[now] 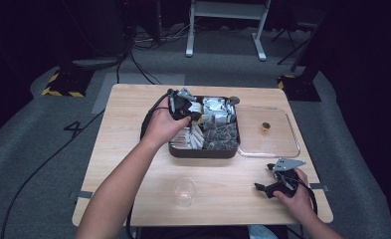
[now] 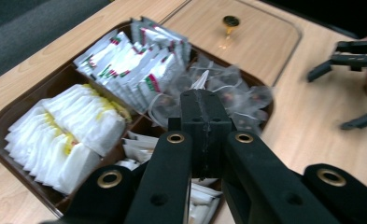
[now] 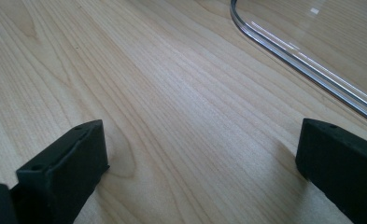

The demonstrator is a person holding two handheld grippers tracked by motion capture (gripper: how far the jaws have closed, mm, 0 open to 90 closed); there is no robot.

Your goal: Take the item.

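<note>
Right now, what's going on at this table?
A person works with a gripper in each hand. The left gripper is over the brown tray of tea bags and sachets, shut on a white string or tag above the see-through tea bags. The right gripper rests open on the table, beside the clear lid. A clear cup waits nearby.

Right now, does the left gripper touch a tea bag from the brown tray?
Touching. In the left gripper view, the left gripper has its jaws shut on a white tea bag string or tag that sticks out above them, over the brown tray.
</note>
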